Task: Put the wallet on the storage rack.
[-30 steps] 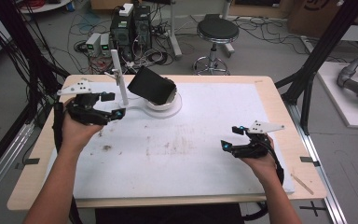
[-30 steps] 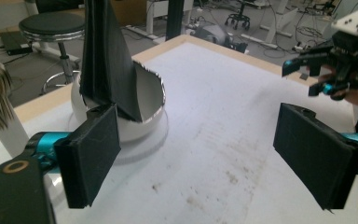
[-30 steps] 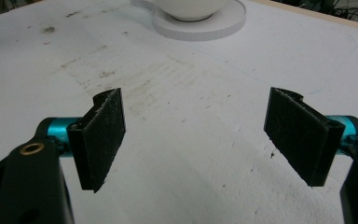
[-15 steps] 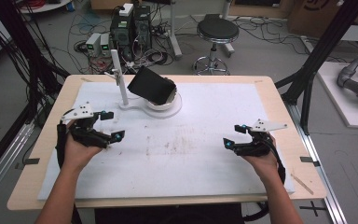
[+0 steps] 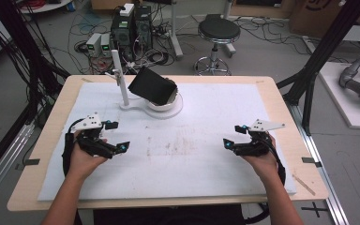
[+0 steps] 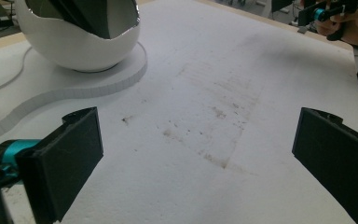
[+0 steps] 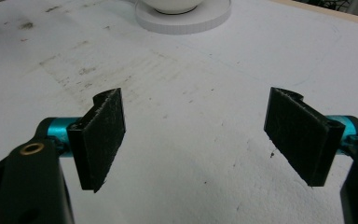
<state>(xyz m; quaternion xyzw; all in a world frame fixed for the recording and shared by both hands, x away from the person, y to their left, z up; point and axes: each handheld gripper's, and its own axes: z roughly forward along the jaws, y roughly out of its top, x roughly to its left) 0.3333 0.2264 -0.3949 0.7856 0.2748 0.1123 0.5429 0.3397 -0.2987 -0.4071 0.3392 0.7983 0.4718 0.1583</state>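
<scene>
Left gripper: your left gripper (image 5: 115,136) sits over the left part of the white mat (image 5: 206,154), near your edge of the table; its jaws stand wide apart with only bare mat between them, and it holds nothing.
Left gripper view: the two black pads (image 6: 67,156) frame a stretch of scuffed, stained mat, with the bowl just beyond the left pad.
Right gripper: your right gripper (image 5: 234,136) rests over the right part of the mat, well apart from the left one; its jaws are spread wide and grip nothing.
Right gripper view: the pads (image 7: 105,135) stand apart over smudged mat, and the round base of the stand lies farther ahead, at the top edge.
Hands: your left hand (image 5: 86,157) and right hand (image 5: 258,159) come in from the near edge, each wrapped around its tool.
Mat: it covers most of the wooden table (image 5: 281,98); a patch of dark marks lies in the middle, between the two grippers.
Bowl: the white bowl (image 5: 166,101) stands on a flat white base (image 5: 136,107) at the far side of the mat, nearer your left gripper than your right, touched by neither.
Black object: a dark, boxy object (image 5: 152,86) leans tilted in the bowl, jutting up and to the left over its rim.
Post: a thin white upright post (image 5: 119,77) rises from the same base, just left of the bowl.
</scene>
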